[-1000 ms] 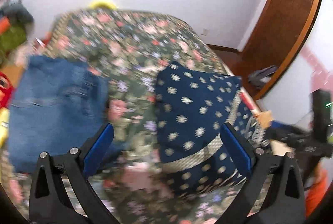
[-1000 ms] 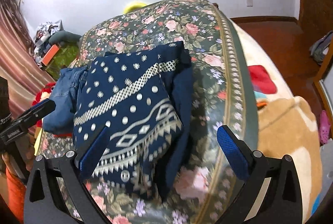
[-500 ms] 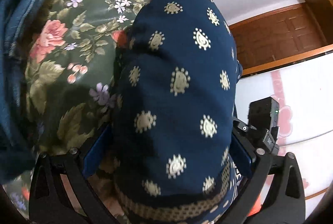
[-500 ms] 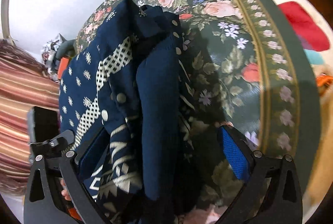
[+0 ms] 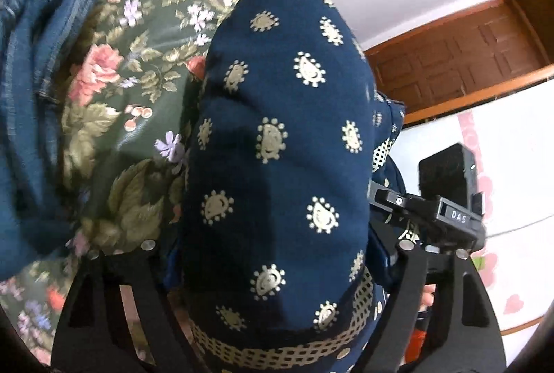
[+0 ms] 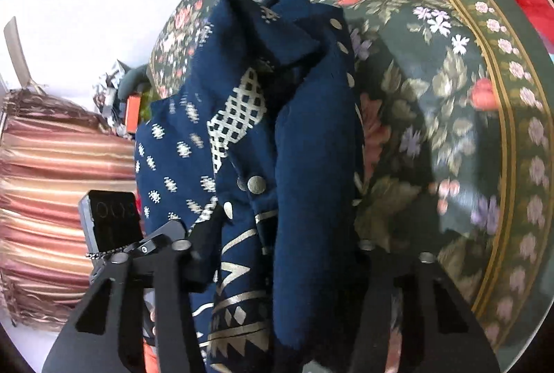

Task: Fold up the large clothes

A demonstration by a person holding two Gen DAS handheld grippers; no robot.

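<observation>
The navy patterned garment (image 5: 277,144) is seen lying in a folded bundle on the flowered bed (image 5: 138,116), with its long axis running away from both tools, roughly along the line each one points. One end of the bundle is bracketed by the left tool (image 5: 273,255); its jaws have just been closing and are seen hard against the sides of the thick fold, so the cloth appears to be gripped there. The other side of the same end is taken by the right tool (image 6: 277,245), whose jaws have likewise just been closing, and a narrower bunch of layers is pinched between them. Neither tool is nearer than the other; the bundle extends forward from both. A lift or turn of the near end over the far end is judged the likely next move. Folded jeans (image 5: 31,96) lie just beside, on the left.
</observation>
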